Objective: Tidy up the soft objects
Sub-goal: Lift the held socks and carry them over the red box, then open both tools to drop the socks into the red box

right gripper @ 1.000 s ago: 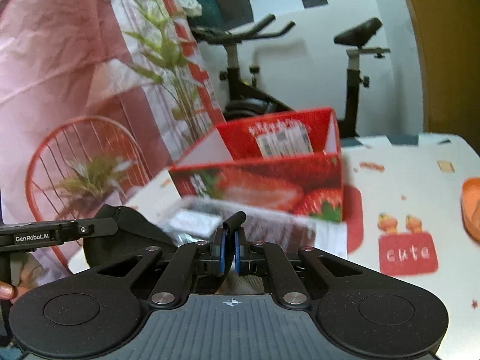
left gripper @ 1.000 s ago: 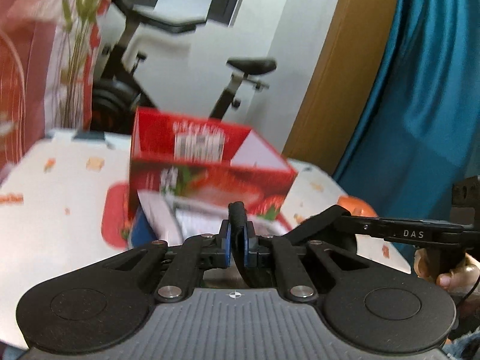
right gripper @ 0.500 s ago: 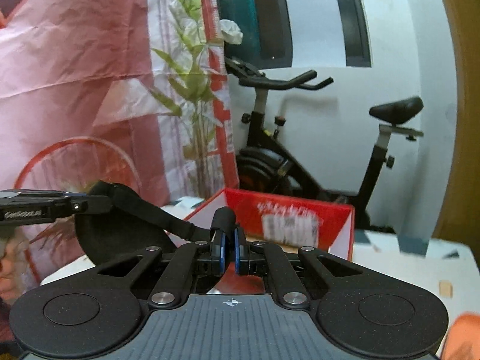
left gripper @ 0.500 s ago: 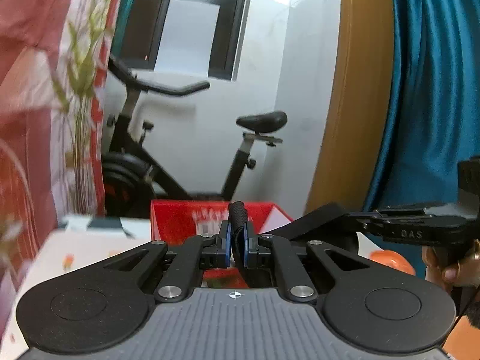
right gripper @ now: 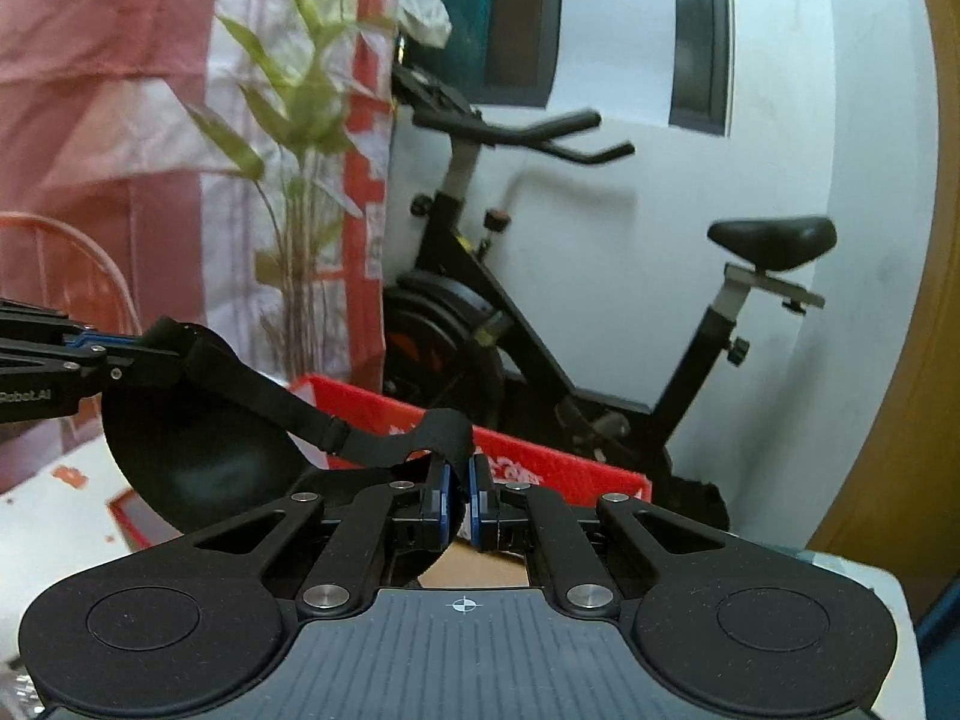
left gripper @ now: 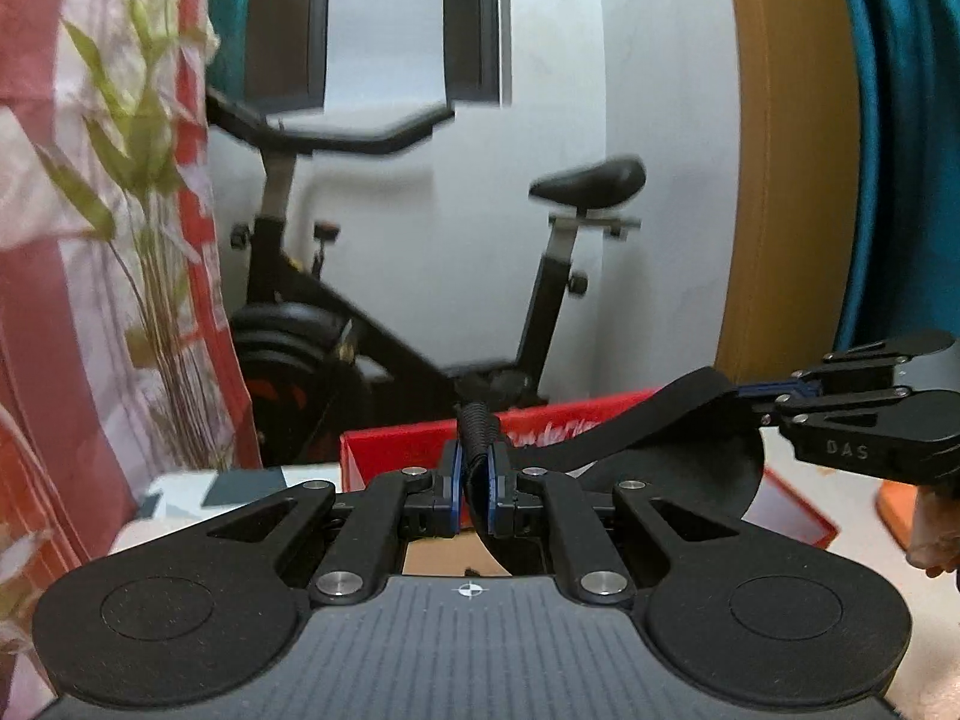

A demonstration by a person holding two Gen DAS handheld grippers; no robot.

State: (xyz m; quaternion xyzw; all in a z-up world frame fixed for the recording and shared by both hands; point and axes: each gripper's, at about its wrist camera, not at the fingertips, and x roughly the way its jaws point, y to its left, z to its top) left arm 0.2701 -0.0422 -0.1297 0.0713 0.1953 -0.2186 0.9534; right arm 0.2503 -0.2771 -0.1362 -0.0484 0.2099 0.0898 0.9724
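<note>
Left wrist view: left gripper (left gripper: 474, 468) fingers pinch one end of the black padded strap (left gripper: 660, 420), right gripper (right gripper: 459, 480) pinches the other. It hangs slack above the red box (right gripper: 540, 456). Limp, light; grip the ends.

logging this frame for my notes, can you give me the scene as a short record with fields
held item: black eye mask, hanging between both tongs
left tongs: shut on the strap
right tongs: shut on the mask's other end
below: red box, open top
surface: white table
background: exercise bike, plant
</note>
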